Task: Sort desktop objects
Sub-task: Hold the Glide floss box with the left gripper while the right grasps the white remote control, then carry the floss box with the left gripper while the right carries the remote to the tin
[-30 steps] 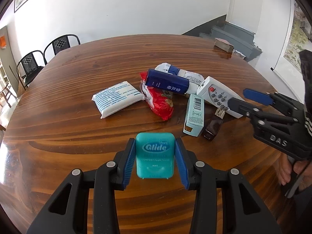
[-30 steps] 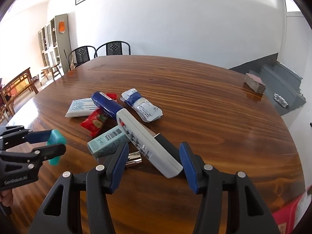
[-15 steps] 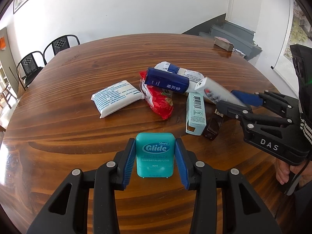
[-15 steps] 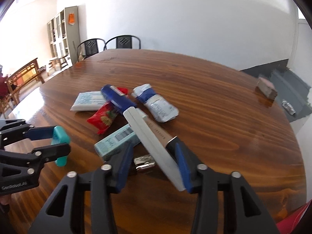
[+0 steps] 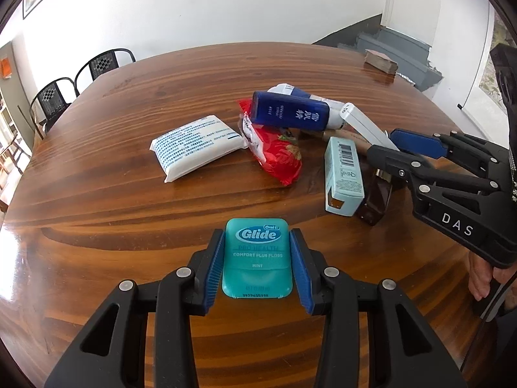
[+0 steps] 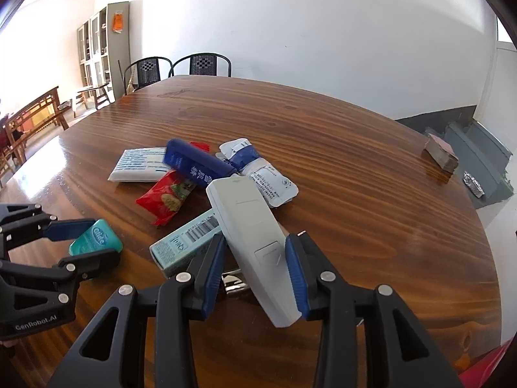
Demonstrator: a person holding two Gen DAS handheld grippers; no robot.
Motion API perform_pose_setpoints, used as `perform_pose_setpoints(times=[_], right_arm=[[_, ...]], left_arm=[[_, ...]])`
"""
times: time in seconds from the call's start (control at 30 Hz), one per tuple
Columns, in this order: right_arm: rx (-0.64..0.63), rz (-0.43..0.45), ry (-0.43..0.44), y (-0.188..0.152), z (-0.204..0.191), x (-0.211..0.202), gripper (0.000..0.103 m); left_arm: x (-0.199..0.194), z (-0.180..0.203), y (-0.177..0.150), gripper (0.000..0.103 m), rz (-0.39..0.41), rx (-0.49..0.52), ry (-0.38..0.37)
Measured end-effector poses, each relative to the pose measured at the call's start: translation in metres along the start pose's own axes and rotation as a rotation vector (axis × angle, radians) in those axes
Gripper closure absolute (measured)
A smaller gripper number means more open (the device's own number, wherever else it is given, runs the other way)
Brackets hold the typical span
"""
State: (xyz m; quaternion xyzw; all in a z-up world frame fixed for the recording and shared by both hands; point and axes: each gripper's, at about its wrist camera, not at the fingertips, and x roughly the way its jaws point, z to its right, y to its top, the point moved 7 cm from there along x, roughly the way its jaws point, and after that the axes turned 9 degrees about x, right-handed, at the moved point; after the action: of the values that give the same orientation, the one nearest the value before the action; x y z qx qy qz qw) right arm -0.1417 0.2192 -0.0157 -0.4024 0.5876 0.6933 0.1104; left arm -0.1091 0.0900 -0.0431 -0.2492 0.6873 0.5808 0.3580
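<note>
A teal floss box [image 5: 257,258] is clamped between the 2 blue pads of the left claw [image 5: 257,266], upright, its "Glide" label facing the camera. A white remote [image 6: 252,242] is gripped by the right claw [image 6: 255,266], back side up and slanting, its far end raised toward the pile beyond the claw. Whether the remote's lower end touches the tabletop [image 6: 355,194] cannot be told. Just left of the right claw a pale-blue carton [image 6: 185,242] is seen lying flat, with a small dark object [image 5: 374,200] beside it. Farther ahead lie a red snack packet [image 6: 166,199], a dark-blue tube [image 6: 197,163], a white tissue pack [image 6: 139,168] and a white-and-blue sachet [image 6: 265,177].
</note>
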Motion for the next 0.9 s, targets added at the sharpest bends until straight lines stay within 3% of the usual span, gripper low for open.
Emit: perform_pose_setpoints(times=[0.17, 0.33, 0.43, 0.63, 0.9], right_arm=[[0.008, -0.002, -0.011, 0.0, 0.001, 0.001, 0.06], [0.051, 0.009, 0.016, 0.002, 0.003, -0.008, 0.073], [0.119, -0.027, 0.059, -0.001, 0.01, -0.008, 0.088], [0.207, -0.04, 0.071, 0.0, 0.025, -0.008, 0.088], [0.182, -0.051, 0.073, -0.003, 0.02, -0.006, 0.087]], left_arm=[[0.0, 0.0, 0.0, 0.06, -0.001, -0.003, 0.002], [-0.011, 0.003, 0.004, 0.06, 0.027, -0.002, -0.007], [-0.018, 0.005, 0.007, 0.06, 0.047, -0.002, -0.015], [-0.018, 0.008, 0.007, 0.06, 0.044, -0.005, -0.026], [-0.017, 0.014, 0.006, 0.06, 0.038, 0.013, -0.041]])
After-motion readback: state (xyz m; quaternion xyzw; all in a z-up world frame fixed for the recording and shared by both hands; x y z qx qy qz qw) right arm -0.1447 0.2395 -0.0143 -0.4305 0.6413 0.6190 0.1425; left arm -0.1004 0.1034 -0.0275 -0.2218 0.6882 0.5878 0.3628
